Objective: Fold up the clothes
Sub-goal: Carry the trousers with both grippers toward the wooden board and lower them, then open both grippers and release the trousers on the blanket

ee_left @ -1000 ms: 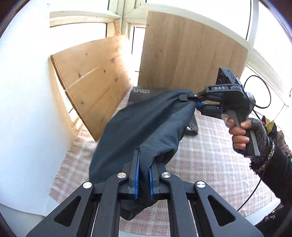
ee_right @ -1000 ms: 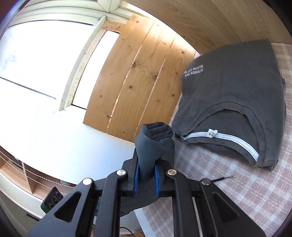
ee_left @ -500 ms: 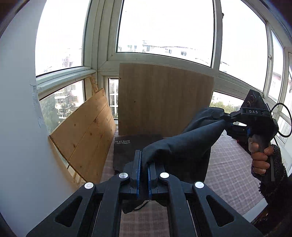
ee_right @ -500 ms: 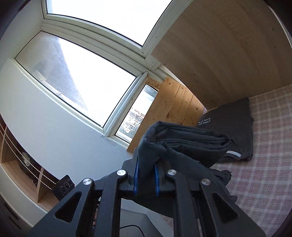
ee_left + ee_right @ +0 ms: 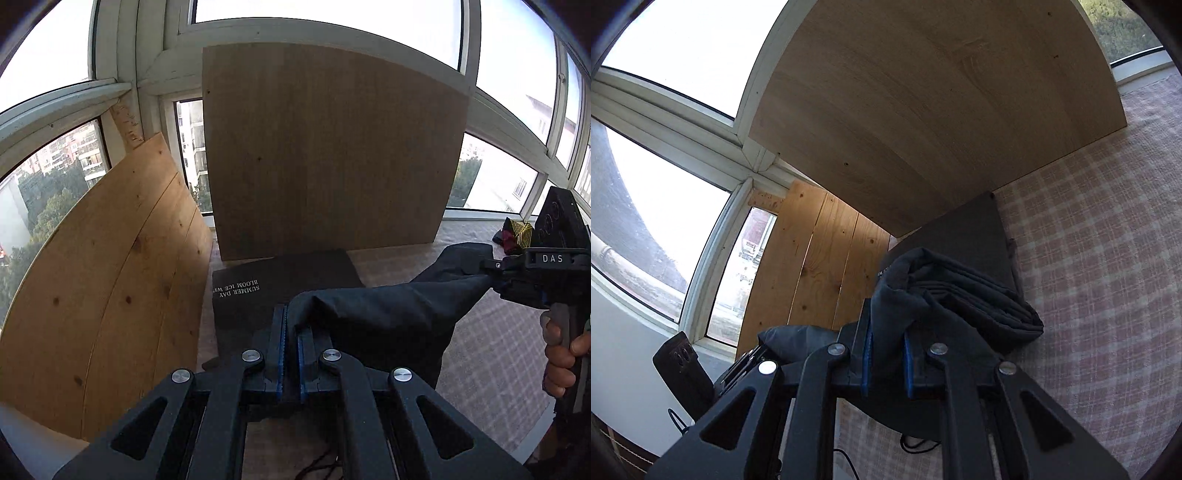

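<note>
Above the checked cloth [image 5: 1108, 258]: dark garment [image 5: 388, 314], held aloft, slung between left gripper [image 5: 289, 354] and right gripper [image 5: 886, 354], both clamped on bunched edges. Likely soft, light, limp, sagging; grip corners. Folded shirt [image 5: 295, 280] lies behind.

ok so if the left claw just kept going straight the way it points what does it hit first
Probably the folded dark t-shirt lying on the checked cloth just ahead of the left claw, and behind it the upright wooden board. Depth is unclear. The dark garment it grips would travel along.
</note>
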### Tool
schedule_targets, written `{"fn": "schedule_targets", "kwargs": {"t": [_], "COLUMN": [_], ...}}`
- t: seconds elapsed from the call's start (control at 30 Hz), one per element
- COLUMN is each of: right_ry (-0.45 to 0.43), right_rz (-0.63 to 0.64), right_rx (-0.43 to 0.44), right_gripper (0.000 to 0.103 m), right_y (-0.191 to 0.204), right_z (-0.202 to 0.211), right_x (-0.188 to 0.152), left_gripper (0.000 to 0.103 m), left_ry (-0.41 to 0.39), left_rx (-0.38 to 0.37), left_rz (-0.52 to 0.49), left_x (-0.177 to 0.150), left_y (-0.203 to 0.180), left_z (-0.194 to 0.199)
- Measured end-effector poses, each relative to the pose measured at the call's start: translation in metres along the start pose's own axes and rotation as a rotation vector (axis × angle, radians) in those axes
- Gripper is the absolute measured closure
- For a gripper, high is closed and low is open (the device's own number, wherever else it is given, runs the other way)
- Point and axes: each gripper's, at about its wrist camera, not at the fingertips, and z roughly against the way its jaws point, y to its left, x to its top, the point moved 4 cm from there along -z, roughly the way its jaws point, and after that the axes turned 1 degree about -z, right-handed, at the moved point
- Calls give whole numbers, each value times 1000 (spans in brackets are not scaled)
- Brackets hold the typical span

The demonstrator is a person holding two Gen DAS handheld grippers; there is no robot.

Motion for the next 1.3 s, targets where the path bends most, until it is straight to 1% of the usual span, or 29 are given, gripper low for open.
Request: {"fn": "schedule_targets", "kwargs": {"t": [0.1, 0.17, 0.27, 0.33, 0.4, 0.43, 0.5, 0.57, 0.6, 0.63, 0.67, 0.73, 0.77, 0.8, 0.83, 0.9, 0.93, 0.97, 1.0, 1.03, 1.07, 1.13, 1.2, 1.3], "right_ry": [8, 39, 117, 166, 211, 227, 246, 251, 238, 220, 189, 127, 105, 107, 121, 206, 233, 251, 271, 297, 321, 357, 379, 403], "right_rz": [11, 11, -69, -135, -178, -195, -231, -268, -269, -249, -175, -27, 53, 149, 244, 432, 511, 573, 618, 620, 612, 552, 507, 509], "right_rx": [-83, -144, -222, -260, -260, -241, -183, -123, -100, -90, -113, -159, -179, -194, -212, -272, -303, -345, -382, -408, -426, -422, -424, -434], "right_gripper": [90, 90, 86, 83, 81, 80, 74, 63, 63, 63, 63, 62, 56, 54, 54, 54, 54, 54, 54, 54, 54, 54, 54, 54], "right_y": [-4, -12, -41, -61, -75, -80, -87, -89, -88, -85, -77, -62, -52, -41, -30, -14, -12, -16, -21, -29, -37, -55, -69, -75], "right_z": [-47, -83, -129, -152, -167, -170, -171, -161, -152, -142, -129, -103, -93, -89, -87, -96, -100, -105, -110, -116, -121, -127, -131, -146], "right_x": [29, 46, 64, 73, 80, 83, 89, 95, 98, 101, 104, 110, 110, 106, 100, 81, 71, 64, 57, 53, 50, 48, 47, 40], "left_gripper": [99, 99, 99, 99, 99, 99, 99, 98, 98, 96, 92, 90, 86, 85, 83, 82, 76, 66, 61, 58, 58, 55, 53, 53], "left_ry": [52, 91, 147, 177, 202, 213, 238, 272, 286, 293, 293, 276, 265, 253, 234, 185, 165, 156, 151, 161, 174, 219, 274, 351], "left_rx": [34, 42, 52, 55, 71, 81, 103, 119, 129, 138, 147, 164, 170, 174, 181, 177, 157, 129, 101, 72, 46, 30, 54, 71], "left_rz": [11, 31, 63, 71, 56, 46, 29, 12, 0, -1, 5, 21, 30, 36, 38, 44, 55, 71, 86, 91, 95, 80, 73, 114], "left_x": [10, 11, 10, 8, 7, 8, 8, 3, 1, 1, 1, 6, 10, 14, 18, 26, 27, 24, 21, 16, 11, 0, -13, -29], "left_y": [23, 37, 54, 60, 61, 62, 64, 64, 64, 64, 65, 67, 68, 69, 70, 69, 67, 64, 62, 57, 52, 40, 35, 39], "left_z": [-52, -87, -135, -160, -178, -185, -197, -206, -210, -212, -212, -207, -203, -196, -185, -157, -143, -131, -121, -117, -114, -121, -137, -169]}}
